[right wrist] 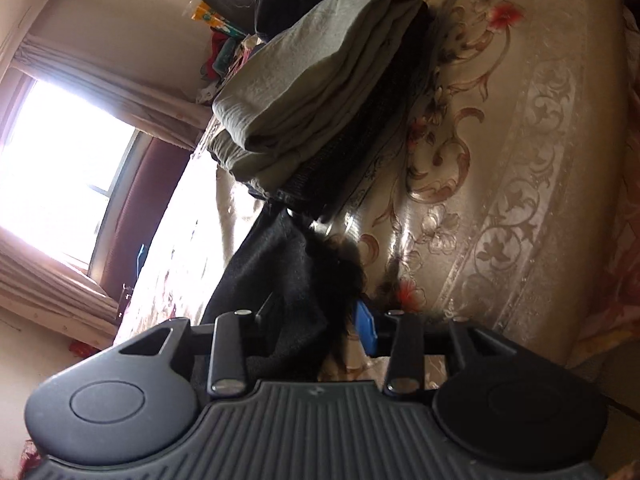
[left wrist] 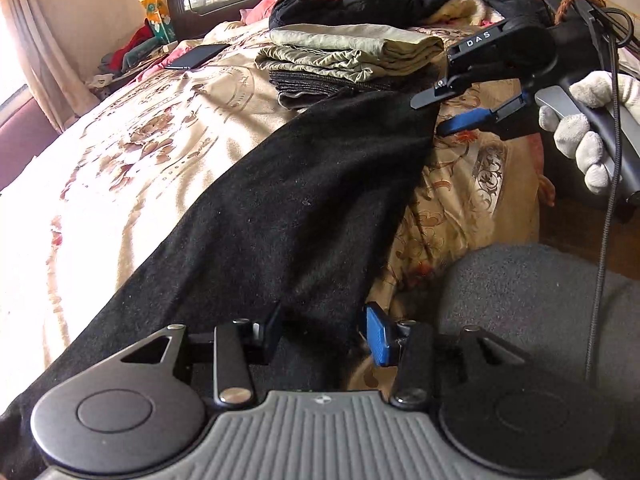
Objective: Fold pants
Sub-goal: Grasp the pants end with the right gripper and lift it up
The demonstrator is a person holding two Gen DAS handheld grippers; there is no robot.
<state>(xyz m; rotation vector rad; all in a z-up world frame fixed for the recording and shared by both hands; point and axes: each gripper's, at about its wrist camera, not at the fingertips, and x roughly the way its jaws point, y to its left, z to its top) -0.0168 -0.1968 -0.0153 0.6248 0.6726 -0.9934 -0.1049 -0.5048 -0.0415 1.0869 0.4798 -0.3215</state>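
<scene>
Black pants (left wrist: 288,200) on bed (left wrist: 120,160): your L gripper (left wrist: 324,332) and R gripper (left wrist: 434,114) both unclenched, cloth between jaws.

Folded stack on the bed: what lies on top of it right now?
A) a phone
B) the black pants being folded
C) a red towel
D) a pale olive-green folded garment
D: in the left wrist view a pale olive-green folded garment tops the folded stack, above a dark grey ribbed piece; the black pants lie stretched over the bedspread in front of it.
</scene>
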